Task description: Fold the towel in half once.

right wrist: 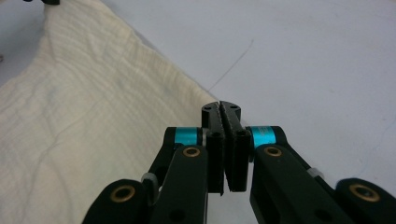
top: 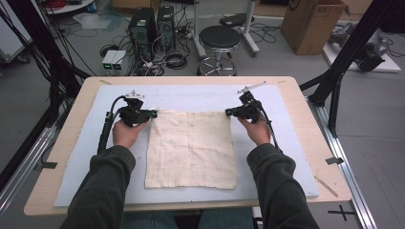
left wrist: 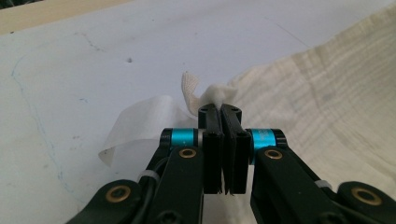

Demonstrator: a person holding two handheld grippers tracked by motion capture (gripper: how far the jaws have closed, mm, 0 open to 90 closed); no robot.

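A cream square cloth (top: 191, 148) lies flat on a pale mat (top: 191, 93) on the wooden table (top: 61, 155). My left gripper (top: 154, 113) is at the cloth's far left corner. In the left gripper view the gripper (left wrist: 219, 108) is shut on that corner of the cloth (left wrist: 327, 107), and a bunched tip and a white tag (left wrist: 135, 123) stick out past it. My right gripper (top: 228, 113) is at the far right corner. Seen in the right gripper view, it (right wrist: 221, 108) is shut where the edge of the cloth (right wrist: 70, 116) runs in; the pinched bit is hidden by the jaws.
A thin wooden stick (top: 326, 186) lies near the table's front right corner. Beyond the table stand a black stool (top: 218, 38), computer towers (top: 153, 26) with loose cables and a cardboard box (top: 310, 24). Black frame posts (top: 344, 57) rise at the right.
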